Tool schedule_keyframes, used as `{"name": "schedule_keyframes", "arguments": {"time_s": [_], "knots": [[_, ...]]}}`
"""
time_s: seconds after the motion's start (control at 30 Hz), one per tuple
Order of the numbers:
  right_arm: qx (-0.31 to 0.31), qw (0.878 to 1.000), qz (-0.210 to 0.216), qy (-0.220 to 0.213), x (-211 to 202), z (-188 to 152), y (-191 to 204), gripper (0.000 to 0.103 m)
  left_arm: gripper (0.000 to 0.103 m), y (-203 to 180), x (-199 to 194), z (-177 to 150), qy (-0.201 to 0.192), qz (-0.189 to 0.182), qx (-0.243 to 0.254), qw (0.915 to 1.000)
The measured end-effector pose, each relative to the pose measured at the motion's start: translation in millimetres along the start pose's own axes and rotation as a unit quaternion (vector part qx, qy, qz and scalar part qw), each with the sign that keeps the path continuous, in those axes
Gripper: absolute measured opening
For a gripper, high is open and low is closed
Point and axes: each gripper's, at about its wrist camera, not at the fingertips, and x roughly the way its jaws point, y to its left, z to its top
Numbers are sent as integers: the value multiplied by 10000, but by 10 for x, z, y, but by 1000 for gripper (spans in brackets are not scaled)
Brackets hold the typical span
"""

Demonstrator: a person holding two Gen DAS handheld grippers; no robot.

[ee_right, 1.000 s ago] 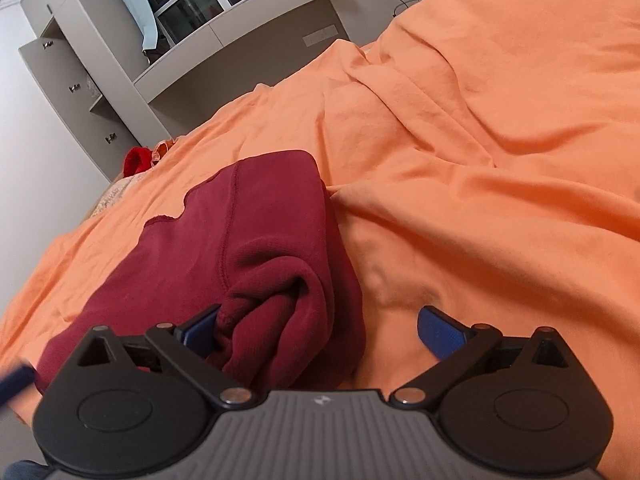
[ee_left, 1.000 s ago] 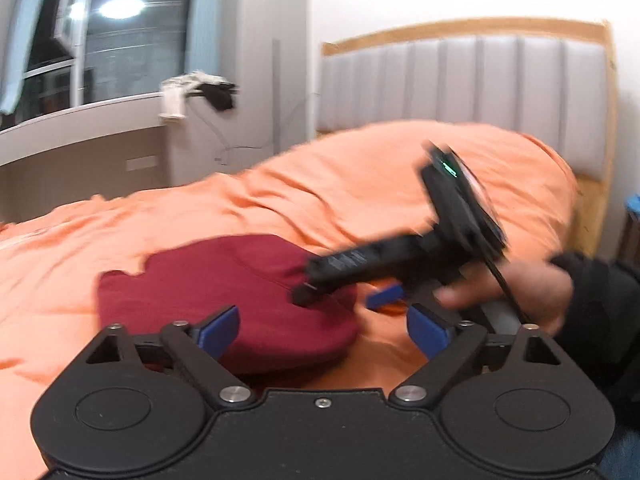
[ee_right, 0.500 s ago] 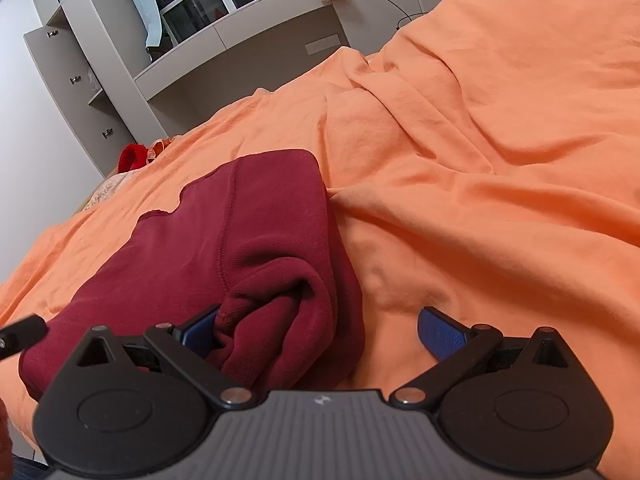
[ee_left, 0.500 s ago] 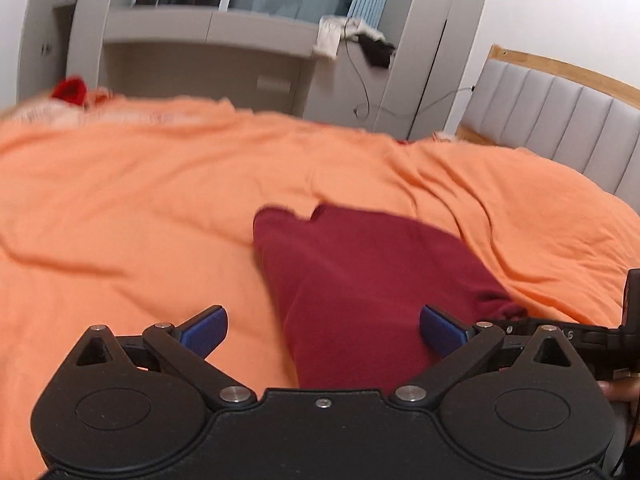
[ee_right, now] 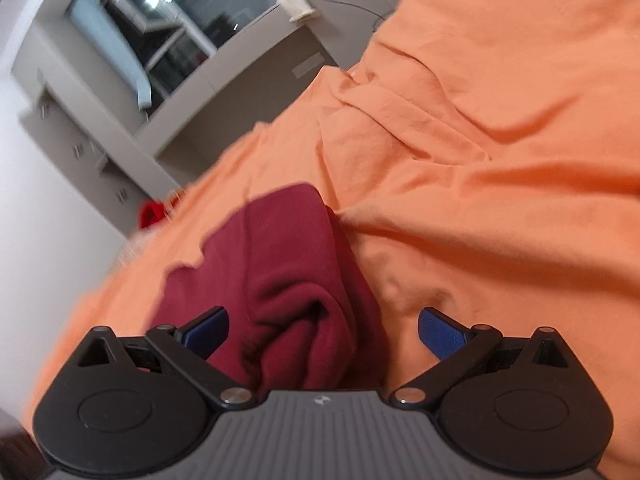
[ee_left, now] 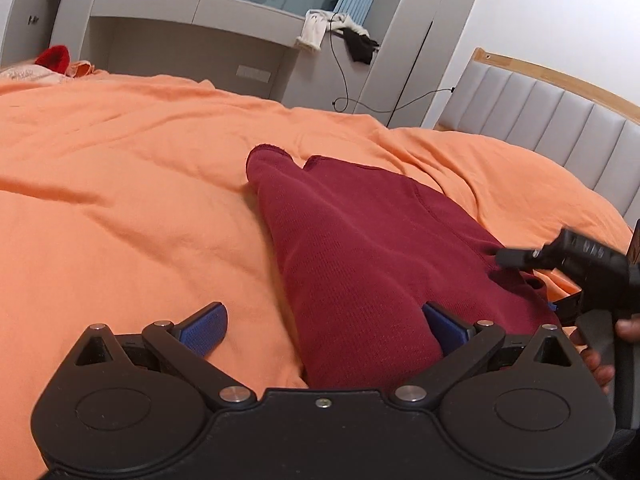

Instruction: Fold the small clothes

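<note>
No readable words or numbers anywhere. Only faint white characters along the black arm of the right gripper [ee_left: 560,276], too blurred to make out, and a small pale emblem, no lettering, on the ribbed grey gripper housing [ee_right: 319,401].

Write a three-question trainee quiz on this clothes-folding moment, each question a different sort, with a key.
1. True or false: the left gripper has its jaws shut on the dark red garment.
2. Multiple choice: the garment lies on A) a grey desk, B) an orange bedspread, C) a wooden floor.
3. Fill in: in the right wrist view, the right gripper is ____, with the garment's bunched end between its blue pads.

Key: 1 false, both its fingers stand wide apart. 2 B. 3 open.
</note>
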Motion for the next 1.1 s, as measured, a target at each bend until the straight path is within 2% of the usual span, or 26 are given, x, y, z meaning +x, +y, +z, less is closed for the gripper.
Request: {"name": "schedule_keyframes", "arguments": {"time_s": [0.1,0.17,0.23,0.33,0.43,0.5,0.53,0.67,0.87,0.93,1.0,1.1], "knots": [[560,9983,75,-118,-17,55,-125,102,102,12,-7,-17,-44,-21,13,10000],[629,9979,-62,-122,0,74,-159,95,102,8,-12,-34,-63,-19,28,10000],[452,9985,-309,-76,31,61,-135,77,102,-4,-20,-42,-69,-16,29,10000],[64,9991,-409,-90,38,3,-47,61,102,-5,-19,-42,-70,-18,30,10000],[-806,9945,-605,-297,-22,-96,180,48,102,-3,-32,-40,-85,-22,30,10000],[-1668,9809,-870,-494,-34,-199,393,44,103,0,-33,-43,-102,-25,25,9999],[-2111,9703,-1019,-602,-30,-268,494,42,102,0,-33,-48,-114,-24,19,9999],[-3216,9322,-1403,-889,-24,-510,760,37,102,-2,-40,-57,-136,-10,17,9999],[-4686,8546,-1817,-1308,21,-920,1036,37,102,2,-45,-58,-139,-6,17,9999],[-5017,8332,-1859,-1401,45,-1040,1101,37,102,5,-45,-58,-137,-7,20,9999],[-5226,8198,-1860,-1424,69,-1143,1152,37,102,6,-46,-58,-138,-9,20,9999],[-5257,8185,-1844,-1406,138,-1173,1180,37,102,4,-47,-57,-142,-4,20,9999]]}}
